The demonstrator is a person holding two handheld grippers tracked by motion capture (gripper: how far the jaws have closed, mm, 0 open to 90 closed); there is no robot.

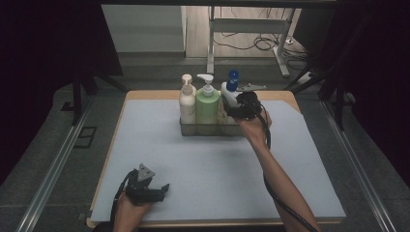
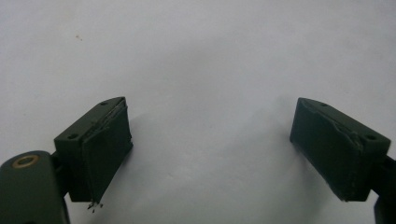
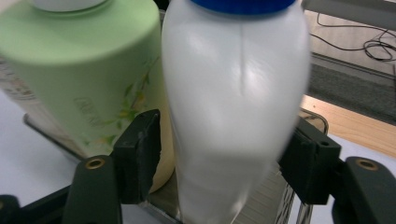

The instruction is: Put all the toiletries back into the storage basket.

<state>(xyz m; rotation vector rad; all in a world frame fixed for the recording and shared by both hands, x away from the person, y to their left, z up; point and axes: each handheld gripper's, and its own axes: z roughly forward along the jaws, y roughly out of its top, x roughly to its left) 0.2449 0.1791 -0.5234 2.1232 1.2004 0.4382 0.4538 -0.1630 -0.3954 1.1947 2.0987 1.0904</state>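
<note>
High view first: the right forearm stretches far across the counter (image 1: 145, 125), wrist bent, carrying the right tool (image 1: 231, 107) up against the white bottle with the blue cap (image 1: 229, 92). That bottle stands upright at the right end of a clear basket (image 1: 188, 128) at the far middle of the counter, beside a green pump bottle (image 1: 207, 104) and a cream pump bottle (image 1: 187, 102). The hand and tool body cover the white bottle's lower half. The left hand rests at the near left edge, its left tool (image 1: 162, 189) lying low over the sheet.

Left gripper view: the left tool (image 2: 210, 144) stands spread wide, bare pale sheet between the jaws.

Right gripper view: the right tool (image 3: 224, 154) straddles the white bottle (image 3: 233, 102), one jaw on each side. The bottle is motion-blurred, so whether the pads actually press it cannot be told. It is smooth, translucent white, seam down the front, blue cap cut off at the top. The green bottle (image 3: 79, 70) sits just to its left, leafy print showing.
</note>
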